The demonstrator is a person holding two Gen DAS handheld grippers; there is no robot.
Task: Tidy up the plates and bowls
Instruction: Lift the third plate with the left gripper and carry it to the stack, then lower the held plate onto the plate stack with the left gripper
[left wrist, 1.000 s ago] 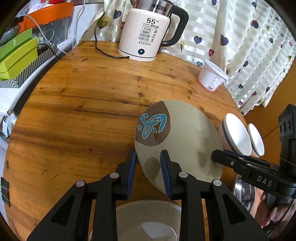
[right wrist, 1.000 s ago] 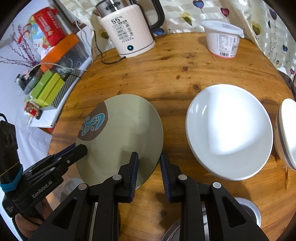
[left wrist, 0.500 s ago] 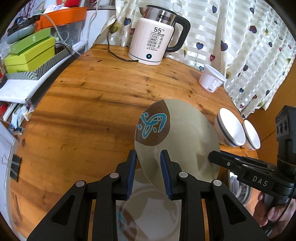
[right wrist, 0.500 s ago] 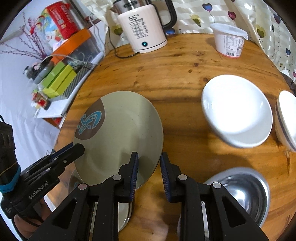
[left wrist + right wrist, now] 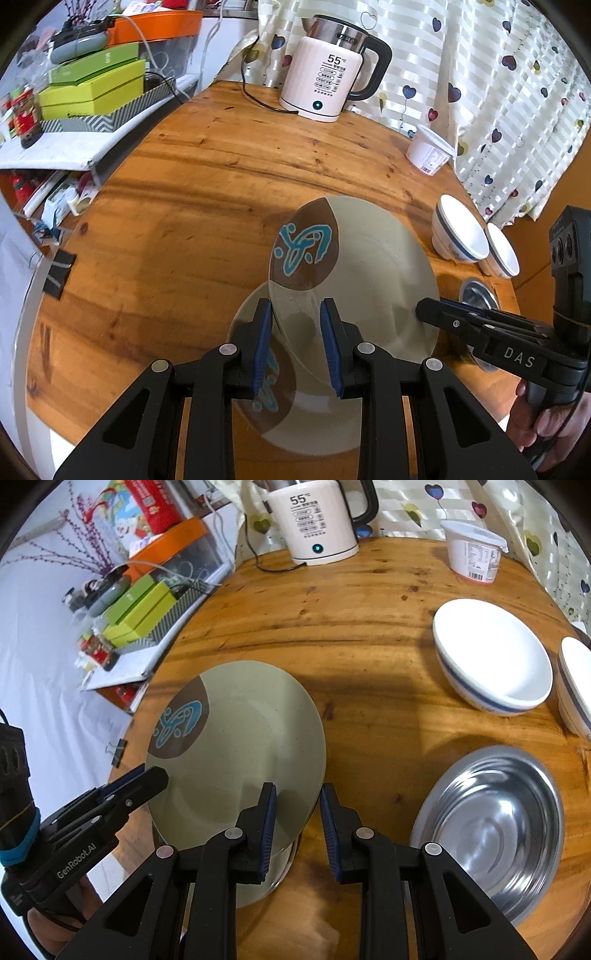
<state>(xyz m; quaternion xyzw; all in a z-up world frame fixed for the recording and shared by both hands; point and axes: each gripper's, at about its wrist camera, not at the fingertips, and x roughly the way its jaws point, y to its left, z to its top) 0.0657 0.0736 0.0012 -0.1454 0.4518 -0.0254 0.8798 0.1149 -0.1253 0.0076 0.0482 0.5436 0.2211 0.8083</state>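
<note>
Above round wooden counter (image 5: 207, 173): left tongs (image 5: 295, 343) and right tongs (image 5: 297, 827) each clamp opposite rims of green plate (image 5: 251, 746), held tilted over matching plate (image 5: 314, 428) below. Risk: uneven lowering, rim slips, plates clash and chip.

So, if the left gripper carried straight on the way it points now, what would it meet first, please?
Most likely the second patterned plate lying on the table just beneath. The left gripper is clamped on the rim of the raised plate, so that plate would probably touch first; depth is unclear.
</note>
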